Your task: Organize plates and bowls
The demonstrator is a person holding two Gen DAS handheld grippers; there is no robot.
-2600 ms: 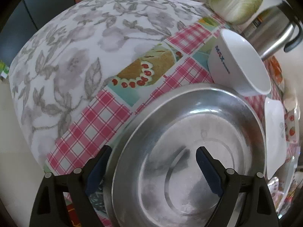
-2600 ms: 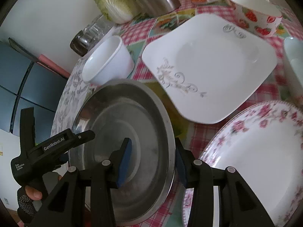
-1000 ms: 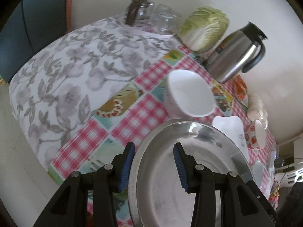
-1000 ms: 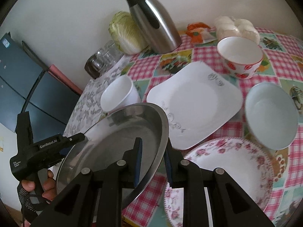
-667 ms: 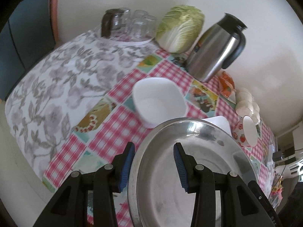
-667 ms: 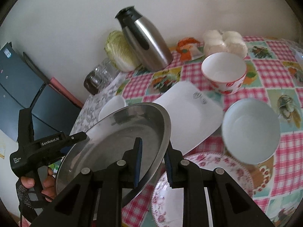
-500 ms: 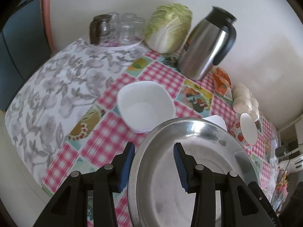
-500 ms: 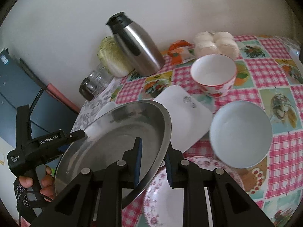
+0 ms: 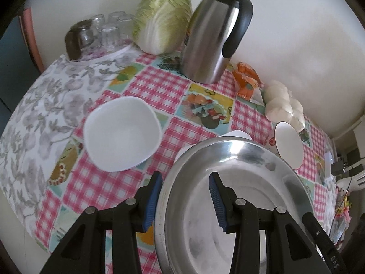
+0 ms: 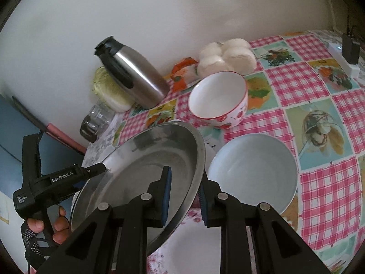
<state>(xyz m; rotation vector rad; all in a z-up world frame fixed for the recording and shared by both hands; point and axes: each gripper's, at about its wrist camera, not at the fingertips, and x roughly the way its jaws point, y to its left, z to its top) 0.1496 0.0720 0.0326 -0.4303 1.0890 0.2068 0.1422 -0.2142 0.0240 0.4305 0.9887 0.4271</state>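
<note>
Both claws hold one steel plate (image 10: 146,173) between them, lifted above the surface (image 10: 319,118). The right claw (image 10: 183,196) is clamped on the plate's rim: one blue pad lies on the inner face, the other on the outer side. The left claw (image 9: 186,202) bites the opposite rim in the same way, one pad under the edge and one inside the dish. In the right wrist view this left claw shows at the far left of the plate, with a hand (image 10: 45,228) around its black handle.

Just right of the right claw sits a pale blue bowl (image 10: 253,171) on the checked cloth. Beyond it, further ahead, stands a strawberry bowl (image 10: 219,98) with a red rim. Under the right claw a flowered plate (image 10: 182,246) is partly seen, and a white square plate (image 10: 209,146) peeks out behind the steel plate.

Ahead and left of the left claw rests a white square bowl (image 9: 123,133). Further ahead stand a steel thermos jug (image 9: 212,38), a cabbage (image 9: 162,18) and some upturned glasses (image 9: 100,34). White round buns (image 10: 225,57) in a bag lie near the wall.
</note>
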